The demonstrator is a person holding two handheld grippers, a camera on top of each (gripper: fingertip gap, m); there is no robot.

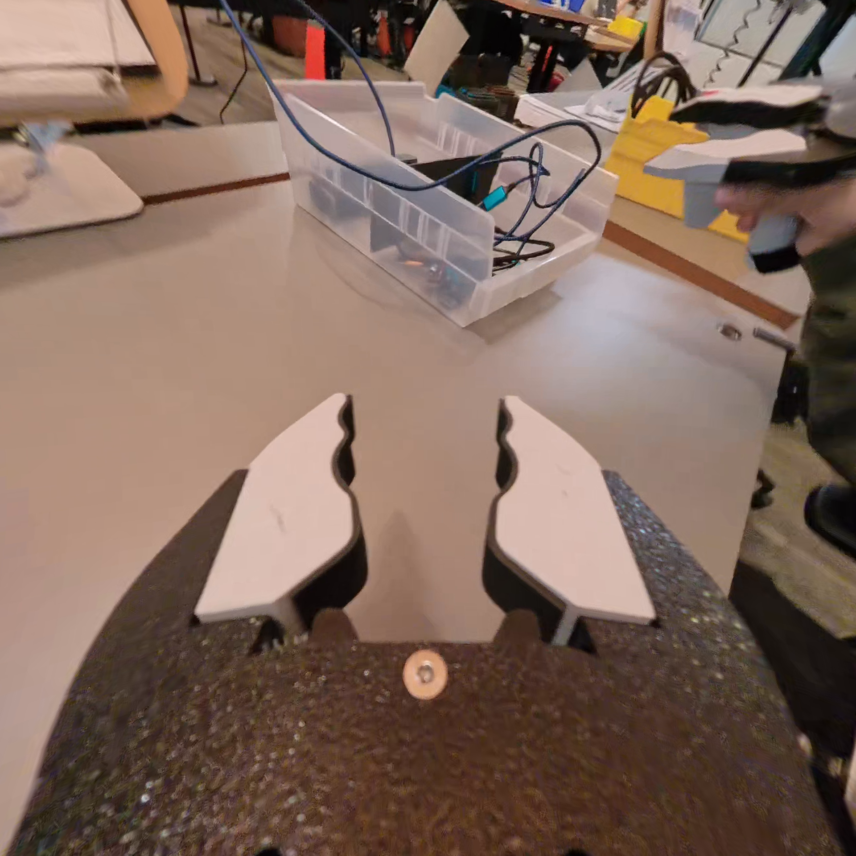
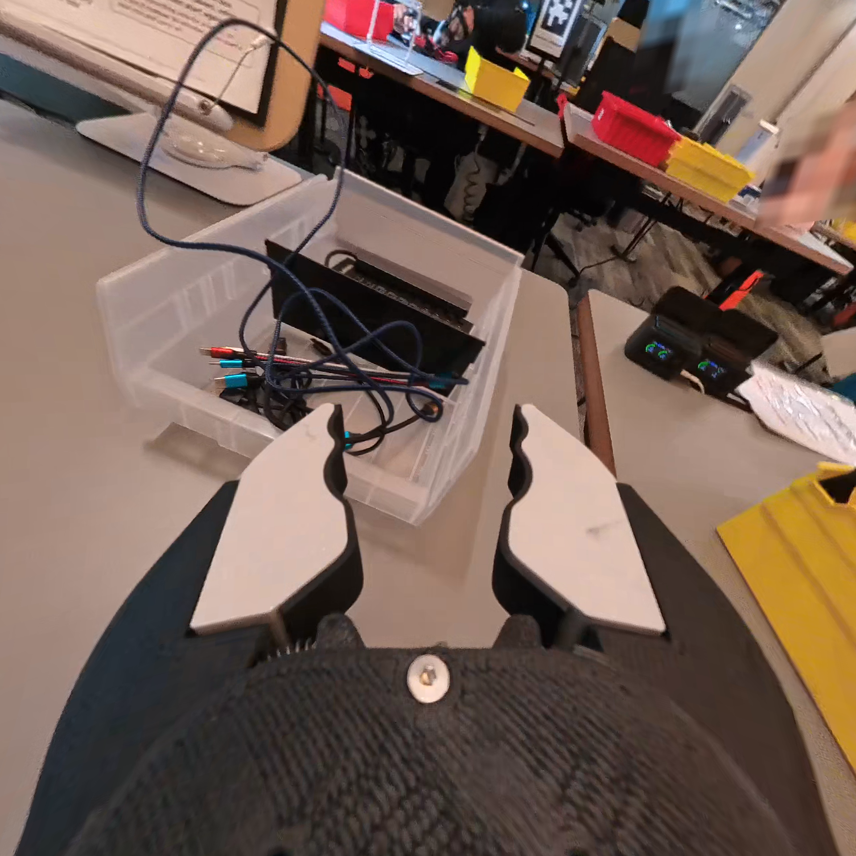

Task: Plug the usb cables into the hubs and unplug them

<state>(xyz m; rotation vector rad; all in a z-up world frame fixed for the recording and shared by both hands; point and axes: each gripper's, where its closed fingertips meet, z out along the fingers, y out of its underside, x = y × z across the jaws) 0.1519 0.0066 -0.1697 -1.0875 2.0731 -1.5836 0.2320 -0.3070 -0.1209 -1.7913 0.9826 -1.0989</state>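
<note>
A clear plastic bin (image 1: 463, 296) (image 2: 153, 315) stands on the grey table. It holds black USB hubs (image 2: 370, 301) (image 1: 458, 178) standing on edge and a tangle of braided USB cables (image 2: 324, 370) (image 1: 532, 204) with teal and red plugs (image 2: 234, 380). A dark blue cable (image 2: 153, 153) (image 1: 296, 120) loops up out of the bin. My left gripper (image 1: 425, 403) is open and empty, low over bare table short of the bin. My right gripper (image 2: 428, 412) is open and empty, just above the bin's near corner; it also shows in the left wrist view (image 1: 732, 143), held by a hand.
A white monitor base (image 2: 194, 157) (image 1: 60, 194) stands left of the bin. A yellow bin (image 2: 796, 565) (image 1: 648, 153) lies at the right. Black devices with lit displays (image 2: 685, 352) sit on the adjoining table. More tables with red and yellow bins (image 2: 630, 125) stand behind.
</note>
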